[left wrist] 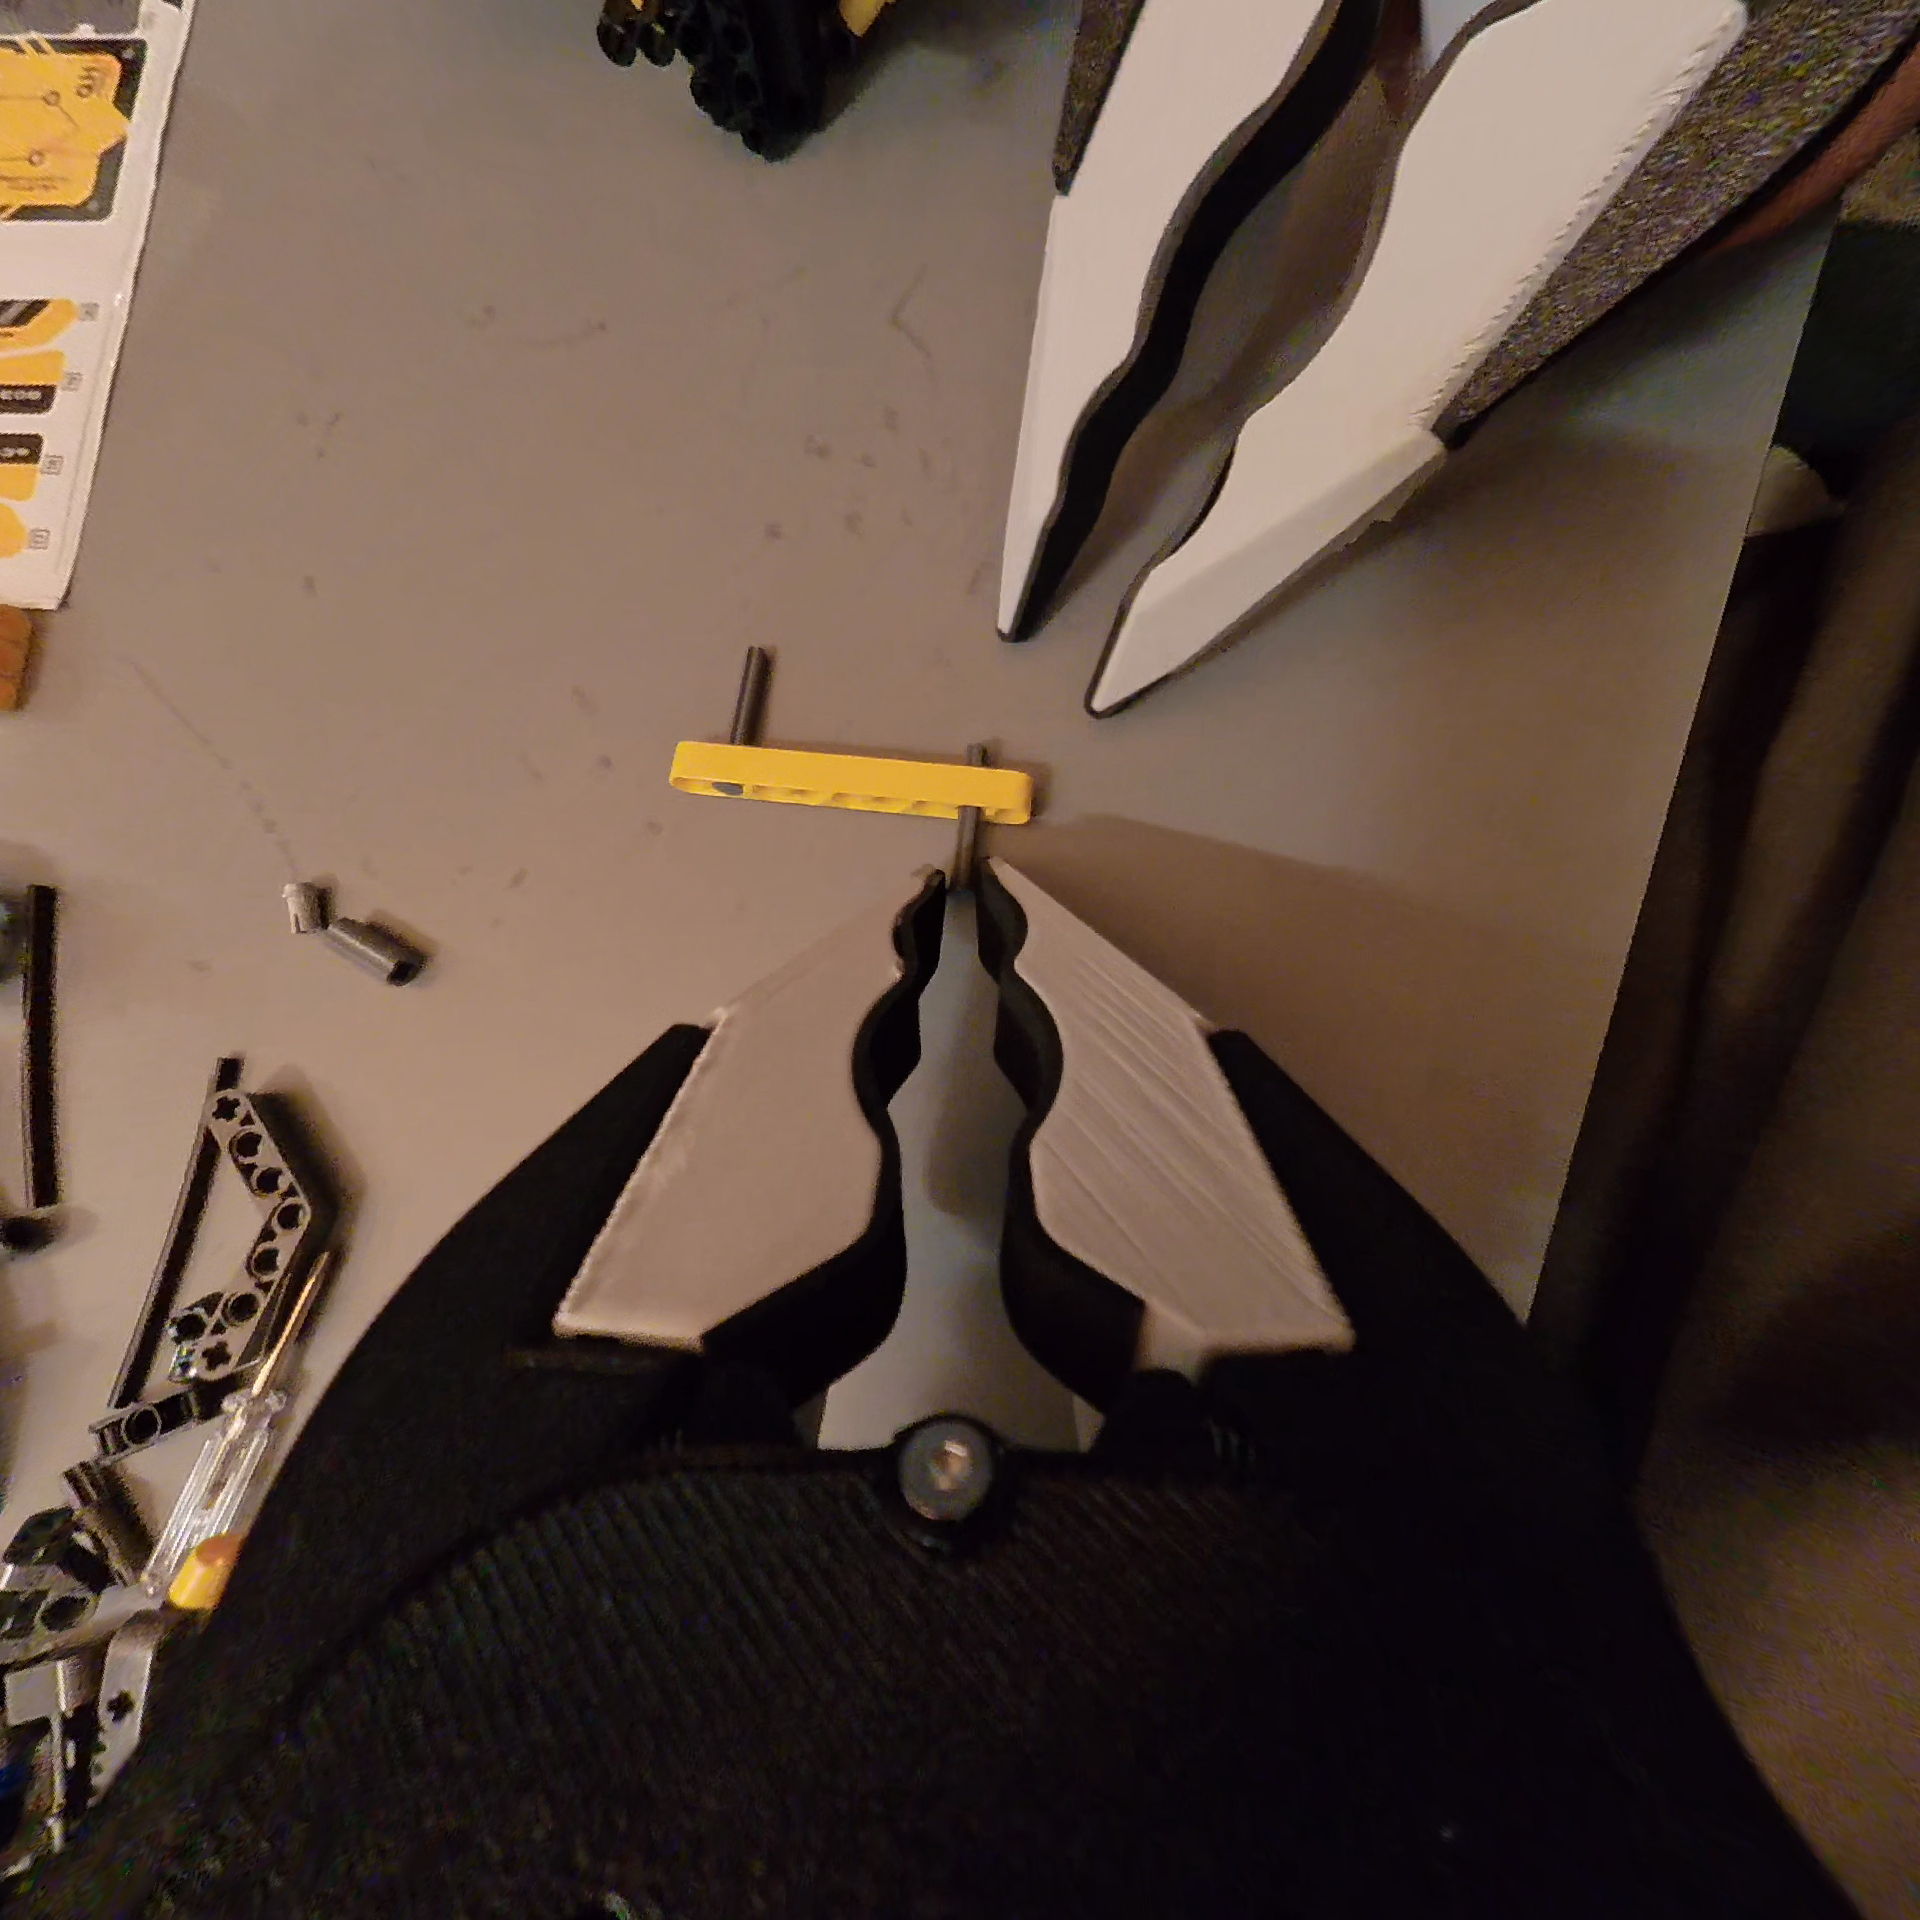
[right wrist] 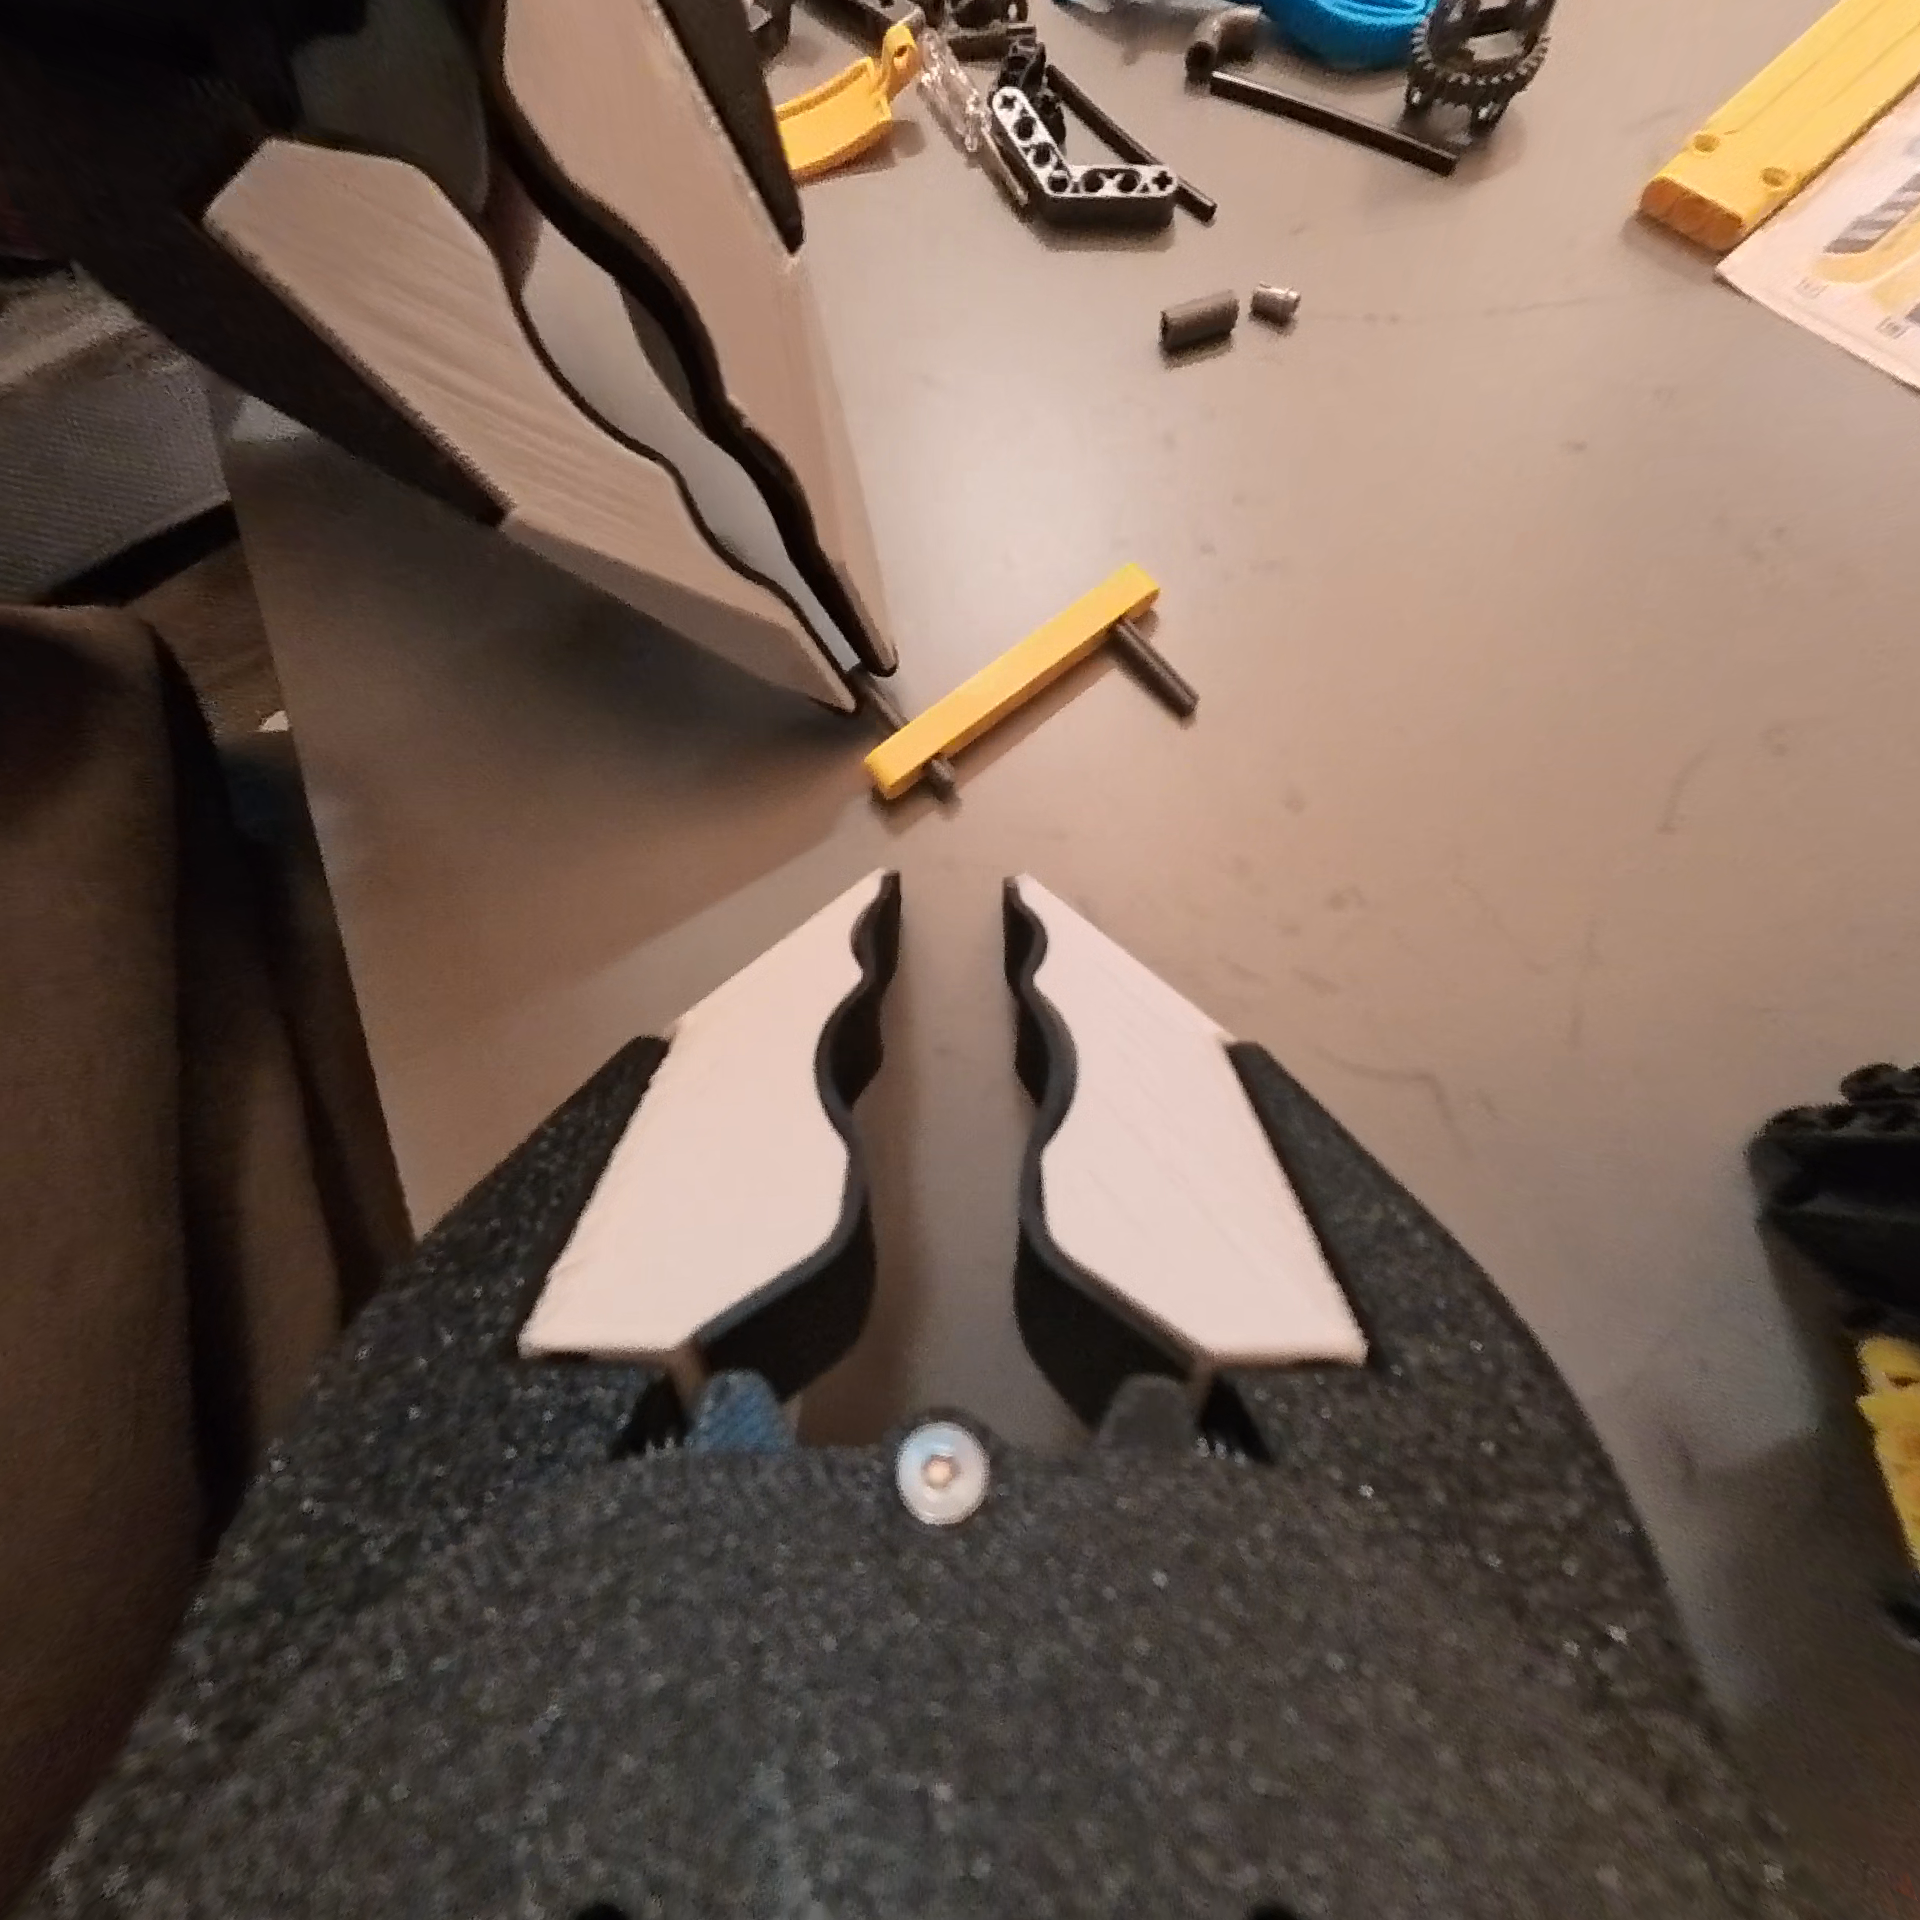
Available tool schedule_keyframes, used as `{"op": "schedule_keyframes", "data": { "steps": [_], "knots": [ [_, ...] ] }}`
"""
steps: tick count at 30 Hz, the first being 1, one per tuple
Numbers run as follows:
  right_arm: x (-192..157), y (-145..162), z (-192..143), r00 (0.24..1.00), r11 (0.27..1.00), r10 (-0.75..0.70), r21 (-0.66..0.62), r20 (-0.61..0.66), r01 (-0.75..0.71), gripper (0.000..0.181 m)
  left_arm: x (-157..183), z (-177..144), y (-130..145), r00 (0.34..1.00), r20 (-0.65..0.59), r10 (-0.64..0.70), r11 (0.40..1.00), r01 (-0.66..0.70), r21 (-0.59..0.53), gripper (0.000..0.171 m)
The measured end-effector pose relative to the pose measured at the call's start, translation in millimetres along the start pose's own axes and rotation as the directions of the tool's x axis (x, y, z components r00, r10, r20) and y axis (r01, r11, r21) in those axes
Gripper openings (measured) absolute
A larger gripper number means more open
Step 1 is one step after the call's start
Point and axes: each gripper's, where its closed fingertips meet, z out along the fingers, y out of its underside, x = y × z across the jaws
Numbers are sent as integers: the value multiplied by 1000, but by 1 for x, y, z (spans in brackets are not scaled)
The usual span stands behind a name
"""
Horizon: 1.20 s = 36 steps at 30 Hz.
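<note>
- Grey tabletop [left wrist: 468,468] carries a yellow beam [left wrist: 850,781] lying crosswise ahead of the left gripper [left wrist: 961,878].
- Left gripper: nearly closed, pinching the beam's dark axle [left wrist: 968,847].
- Right gripper [right wrist: 951,883]: parted, empty, near the beam end.

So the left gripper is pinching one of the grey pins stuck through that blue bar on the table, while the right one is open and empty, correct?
Nearly, but the bar is yellow, not blue, as both wrist views show. The rest holds: the left gripper is closed on the grey pin at one end of the bar, and the right gripper is open and empty just short of it.
</note>
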Motion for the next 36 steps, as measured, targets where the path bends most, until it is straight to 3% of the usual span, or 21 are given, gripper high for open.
{"op": "schedule_keyframes", "data": {
  "steps": [13,36],
  "knots": [
    [-22,-10,9,997,1000,-13,13,78,12,21,-2,-8,6,997,4,-75,997,75,30,11],
    [-23,-11,13,985,998,65,-1,160,-66,28,10,7,-11,962,-169,-215,967,234,102,10]
  ]
}}
